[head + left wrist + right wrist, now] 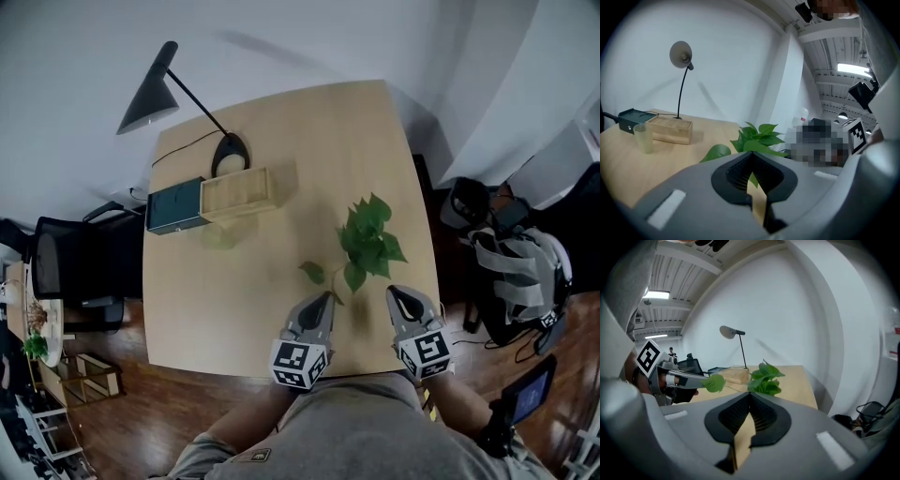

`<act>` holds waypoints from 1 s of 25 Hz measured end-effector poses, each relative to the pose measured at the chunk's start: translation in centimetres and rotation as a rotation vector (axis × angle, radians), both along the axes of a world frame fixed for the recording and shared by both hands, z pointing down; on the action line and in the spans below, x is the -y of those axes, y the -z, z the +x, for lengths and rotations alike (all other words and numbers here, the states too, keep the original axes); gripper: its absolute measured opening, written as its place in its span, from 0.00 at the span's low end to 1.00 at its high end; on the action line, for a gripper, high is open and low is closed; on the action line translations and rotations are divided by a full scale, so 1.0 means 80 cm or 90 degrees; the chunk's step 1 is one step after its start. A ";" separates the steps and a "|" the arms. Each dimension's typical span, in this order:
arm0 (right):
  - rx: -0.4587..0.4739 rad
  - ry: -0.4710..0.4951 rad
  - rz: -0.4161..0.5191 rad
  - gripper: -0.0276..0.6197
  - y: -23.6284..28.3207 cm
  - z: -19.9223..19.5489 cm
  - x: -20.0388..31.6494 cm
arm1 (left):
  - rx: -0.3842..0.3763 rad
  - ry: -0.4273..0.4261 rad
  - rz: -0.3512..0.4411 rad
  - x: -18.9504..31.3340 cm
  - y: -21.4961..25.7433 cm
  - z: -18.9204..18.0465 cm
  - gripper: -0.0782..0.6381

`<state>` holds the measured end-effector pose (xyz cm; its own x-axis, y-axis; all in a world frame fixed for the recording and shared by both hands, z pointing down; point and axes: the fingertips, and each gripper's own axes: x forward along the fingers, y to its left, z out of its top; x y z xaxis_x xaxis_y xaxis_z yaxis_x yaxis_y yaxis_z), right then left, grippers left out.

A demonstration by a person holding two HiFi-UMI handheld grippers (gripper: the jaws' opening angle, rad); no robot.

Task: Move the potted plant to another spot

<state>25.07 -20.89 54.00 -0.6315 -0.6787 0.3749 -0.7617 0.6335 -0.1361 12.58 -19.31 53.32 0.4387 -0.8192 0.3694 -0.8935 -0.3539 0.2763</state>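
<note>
No words, brands or numbers can be read. The only signs are black-and-white square patterns on the cubes of the left gripper and right gripper.

One wooden table carries five things: one potted plant, one black desk lamp, one pale wooden box, one teal case and one translucent cup (faint from the head view, plainer in the left gripper view). Two grippers, the left gripper and the right gripper, sit at the table's near edge. Each bears one marker cube, one on the left and one on the right, two cubes in all. Off the table's left side stands one black office chair; off its right side lies one grey-and-white backpack.
</note>
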 end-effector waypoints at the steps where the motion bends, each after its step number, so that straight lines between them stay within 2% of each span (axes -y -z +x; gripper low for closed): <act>1: -0.009 0.002 -0.012 0.05 -0.013 0.001 0.001 | 0.003 0.001 -0.013 0.000 -0.012 -0.001 0.10; 7: -0.053 0.018 -0.063 0.05 -0.085 0.006 0.010 | 0.029 0.001 -0.093 -0.002 -0.090 -0.004 0.10; 13: -0.084 0.061 -0.073 0.10 -0.123 0.001 0.030 | 0.038 0.015 -0.111 0.007 -0.120 -0.006 0.10; 14: -0.090 0.071 -0.071 0.19 -0.128 -0.001 0.033 | 0.040 0.017 -0.112 0.009 -0.124 -0.007 0.10; 21: -0.153 0.177 -0.045 0.57 -0.156 -0.024 0.053 | 0.048 0.031 -0.115 0.027 -0.142 -0.012 0.10; 25: -0.168 0.225 -0.020 0.73 -0.163 -0.037 0.077 | 0.051 0.034 -0.109 0.034 -0.144 -0.013 0.10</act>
